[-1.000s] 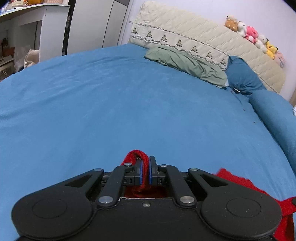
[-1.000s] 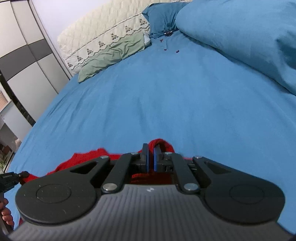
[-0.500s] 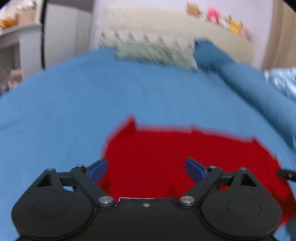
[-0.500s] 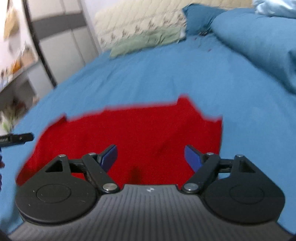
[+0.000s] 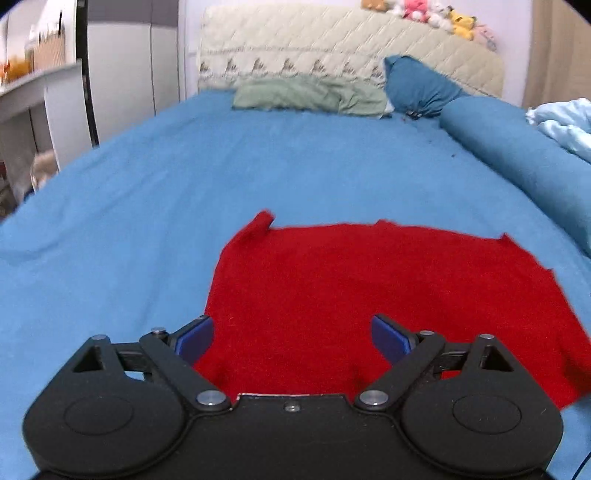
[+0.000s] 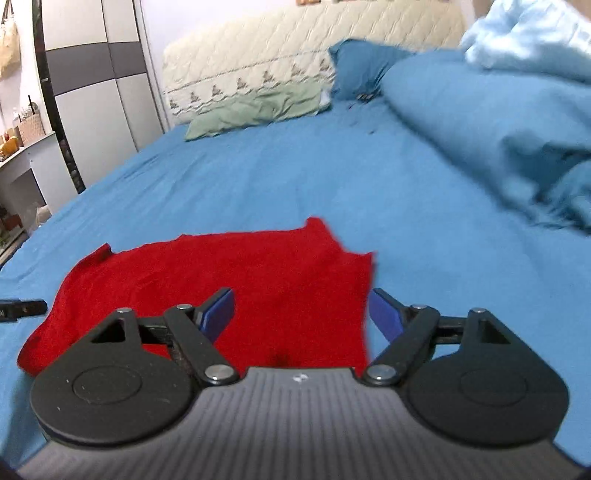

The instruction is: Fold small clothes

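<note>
A red garment (image 5: 369,291) lies spread flat on the blue bed sheet (image 5: 147,192); it also shows in the right wrist view (image 6: 258,280). My left gripper (image 5: 291,338) is open and empty, raised above the garment's near left part. My right gripper (image 6: 303,314) is open and empty, above the garment's near right edge. The tip of the left gripper (image 6: 22,309) shows at the left edge of the right wrist view.
A green pillow (image 5: 310,96), a dark blue pillow (image 5: 417,86) and a blue duvet roll (image 5: 517,155) lie toward the quilted headboard (image 5: 351,44). Plush toys (image 5: 417,11) sit on top of it. A white shelf (image 5: 40,96) and wardrobe stand left of the bed.
Both grippers were shut on the red garment's edge one second ago. Both have opened, let it go and pulled back and up. The garment now lies flat.
</note>
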Action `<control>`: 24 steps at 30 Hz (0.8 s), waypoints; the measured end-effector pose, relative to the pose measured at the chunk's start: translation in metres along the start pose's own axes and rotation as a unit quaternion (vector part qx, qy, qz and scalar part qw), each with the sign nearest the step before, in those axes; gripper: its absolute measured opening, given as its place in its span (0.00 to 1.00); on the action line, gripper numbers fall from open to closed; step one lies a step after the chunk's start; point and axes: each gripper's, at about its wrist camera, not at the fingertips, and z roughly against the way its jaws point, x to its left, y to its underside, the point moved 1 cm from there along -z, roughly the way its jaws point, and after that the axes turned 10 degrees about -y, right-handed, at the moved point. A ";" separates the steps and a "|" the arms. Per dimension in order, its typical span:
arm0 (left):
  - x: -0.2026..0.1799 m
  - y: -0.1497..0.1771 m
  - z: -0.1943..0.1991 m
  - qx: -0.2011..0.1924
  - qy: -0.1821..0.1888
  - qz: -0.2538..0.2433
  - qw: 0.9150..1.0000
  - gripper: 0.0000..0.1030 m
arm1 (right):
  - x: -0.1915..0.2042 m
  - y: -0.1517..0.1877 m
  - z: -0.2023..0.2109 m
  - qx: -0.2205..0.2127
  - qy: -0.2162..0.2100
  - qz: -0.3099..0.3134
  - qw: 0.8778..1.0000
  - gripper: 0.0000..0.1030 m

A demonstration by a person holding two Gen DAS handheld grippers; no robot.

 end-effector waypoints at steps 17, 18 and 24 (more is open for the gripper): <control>-0.097 0.030 -0.006 0.044 0.051 -0.035 0.997 1.00 | -0.010 0.101 0.014 0.032 0.020 -0.169 0.985 0.96; -0.097 0.028 -0.007 0.042 0.050 -0.035 0.997 1.00 | -0.012 0.101 0.010 0.016 0.020 -0.176 0.984 0.96; -0.100 0.019 -0.020 0.036 0.056 -0.044 0.997 1.00 | -0.038 0.088 -0.013 -0.018 -0.006 -0.214 0.977 0.92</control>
